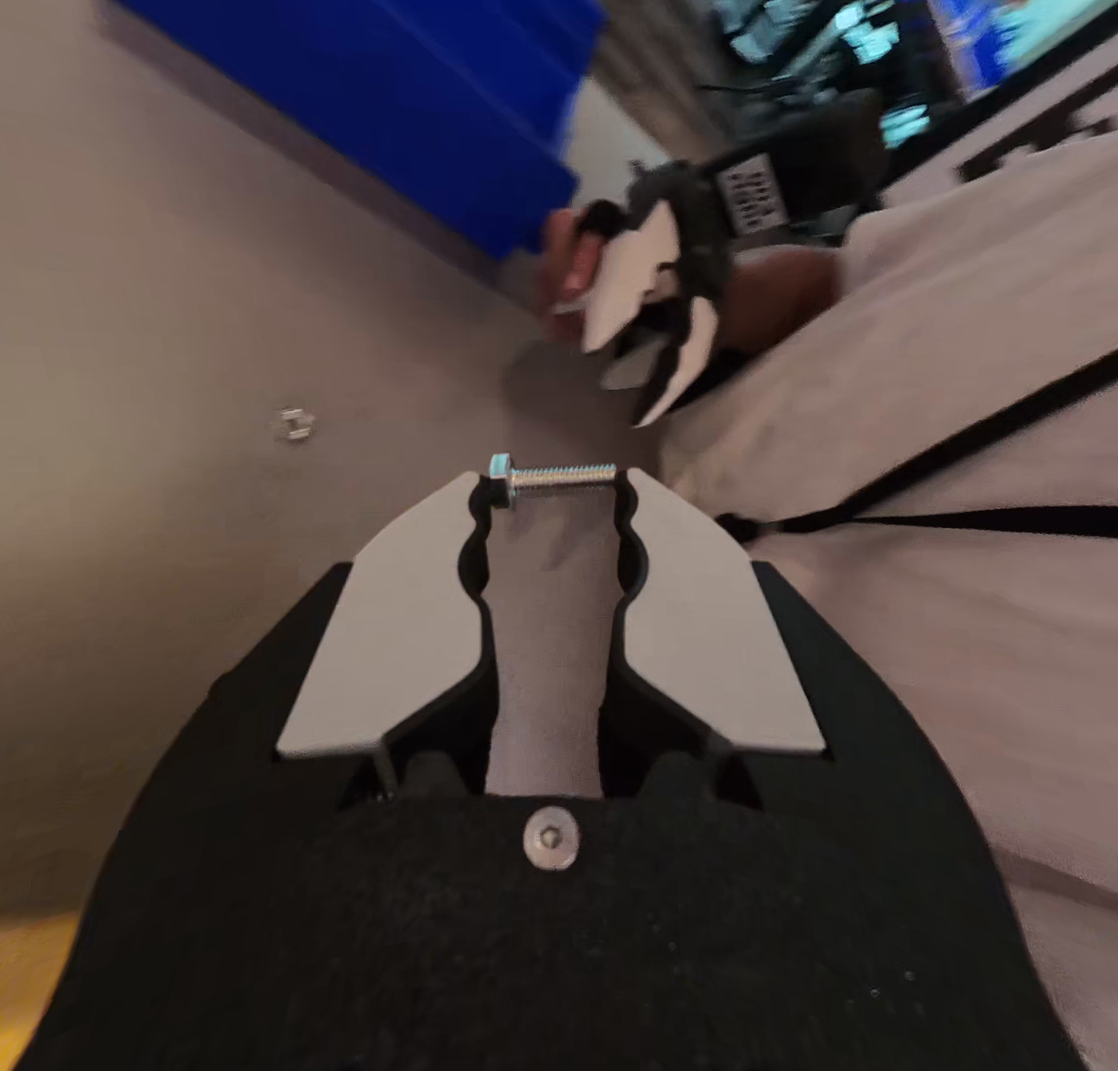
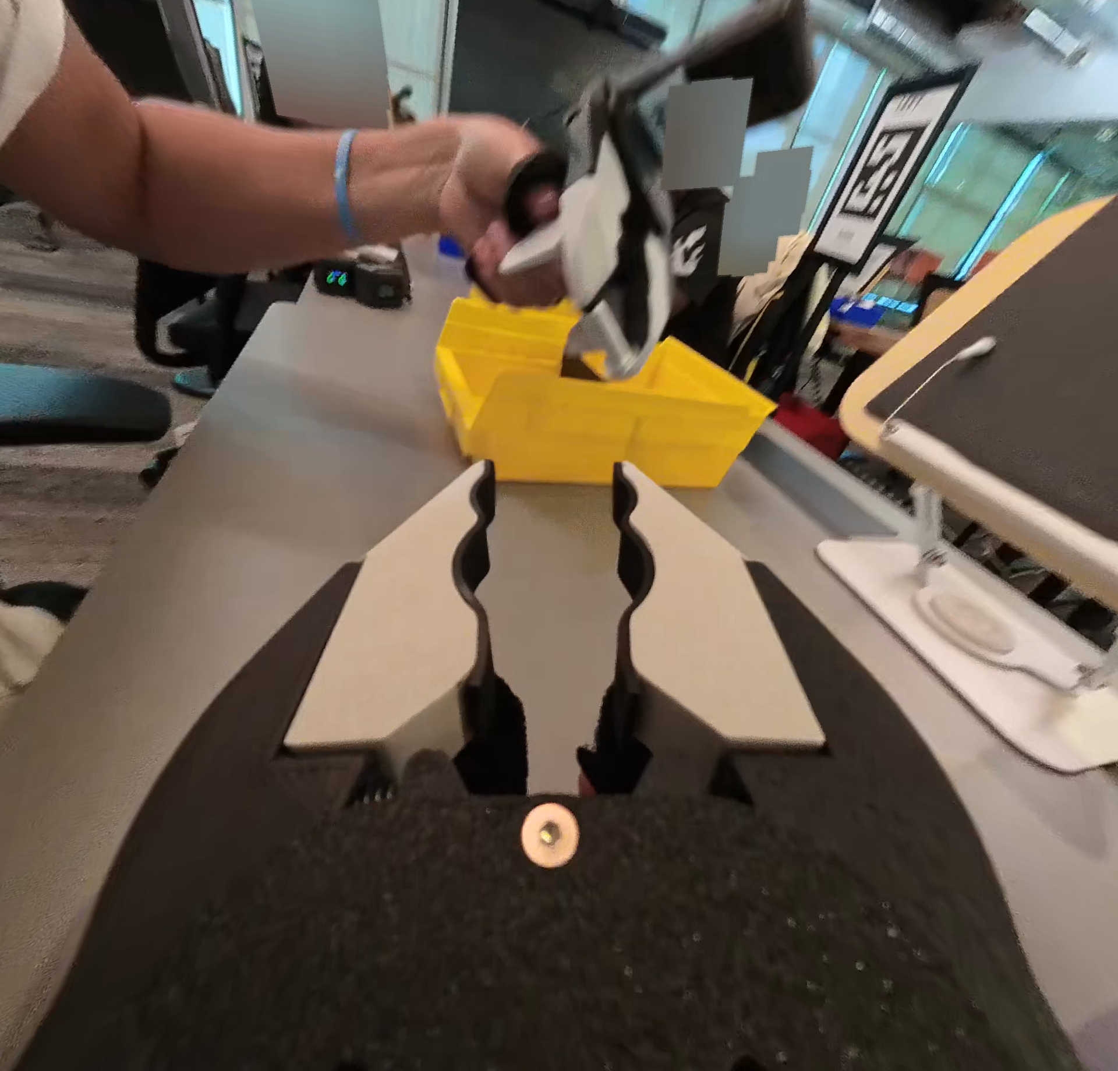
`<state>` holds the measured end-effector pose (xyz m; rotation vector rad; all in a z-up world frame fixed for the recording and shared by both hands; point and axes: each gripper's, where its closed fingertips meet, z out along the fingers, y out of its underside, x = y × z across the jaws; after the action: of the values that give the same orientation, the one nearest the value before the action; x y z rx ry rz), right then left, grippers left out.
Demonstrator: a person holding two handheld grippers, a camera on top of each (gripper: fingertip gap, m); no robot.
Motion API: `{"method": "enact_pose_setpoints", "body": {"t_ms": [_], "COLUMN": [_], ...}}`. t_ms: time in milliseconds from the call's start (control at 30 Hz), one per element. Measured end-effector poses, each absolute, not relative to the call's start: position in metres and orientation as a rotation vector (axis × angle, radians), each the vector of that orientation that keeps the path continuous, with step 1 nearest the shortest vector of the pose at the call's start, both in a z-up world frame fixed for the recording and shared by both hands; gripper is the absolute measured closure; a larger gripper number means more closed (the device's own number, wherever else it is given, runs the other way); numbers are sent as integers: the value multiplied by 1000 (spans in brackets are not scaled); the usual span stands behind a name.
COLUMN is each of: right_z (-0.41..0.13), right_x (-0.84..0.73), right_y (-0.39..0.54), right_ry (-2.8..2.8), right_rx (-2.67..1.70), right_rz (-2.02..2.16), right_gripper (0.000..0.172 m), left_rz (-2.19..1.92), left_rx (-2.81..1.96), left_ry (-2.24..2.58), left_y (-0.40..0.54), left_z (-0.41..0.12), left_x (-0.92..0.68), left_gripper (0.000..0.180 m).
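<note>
Only the left tongs view shows the pinched bolt.

Soft, even indoor light — faint shadows on the grey tabletop; motion blur and wide-angle bending smear the edges.

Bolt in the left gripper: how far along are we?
Done: the bolt is clamped end to end in the left gripper, off the table. In hand: that gripper sits above the yellow bin. Left: a small metal part lies on the table; right gripper is open.
</note>
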<state>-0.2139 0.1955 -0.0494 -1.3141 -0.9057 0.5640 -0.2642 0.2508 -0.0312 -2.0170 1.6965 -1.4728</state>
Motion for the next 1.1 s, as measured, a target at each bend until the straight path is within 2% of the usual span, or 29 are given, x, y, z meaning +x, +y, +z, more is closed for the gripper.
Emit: {"method": "enact_pose_setpoints", "body": {"t_ms": [133,300,600,700,833,900,1033,1100], "right_z": [-42,-53,-56,-57,-61,-63,-67,-73], "right_x": [-214,-215,-209,-208,-208,-205,-192,-185], "right_y": [205,195,194,194,194,194,197,202], "right_ry": [-907,-965,-991,-995,-1013,-992,-898,-833], "right_rx": [-1252,-1231,-1223,-1216,-1256,-1282,-1358,-1429], "right_rz": [521,536,504,487,490,506,534,546], "right_gripper": [133,134,155,155,155,155,155,155], "left_rz": [-1841,-2096,-2230,-2253,-2194,-2053,-1888,-1504], "left_rx": [-2014,-2046,-2023,-2034,-1987,-1938,-1883,-1921], "left_ry": [1681,1612,1596,1560,1597,1597,1495,1557], "left_y": [209,190,177,176,177,189,218,241], "left_z": [-39,-50,-44,-44,-48,-53,-54,-83], "left_x": [-237,-218,-202,-201,-202,-200,-196,-191], "left_gripper": [142,142,142,142,139,122,129,130]}}
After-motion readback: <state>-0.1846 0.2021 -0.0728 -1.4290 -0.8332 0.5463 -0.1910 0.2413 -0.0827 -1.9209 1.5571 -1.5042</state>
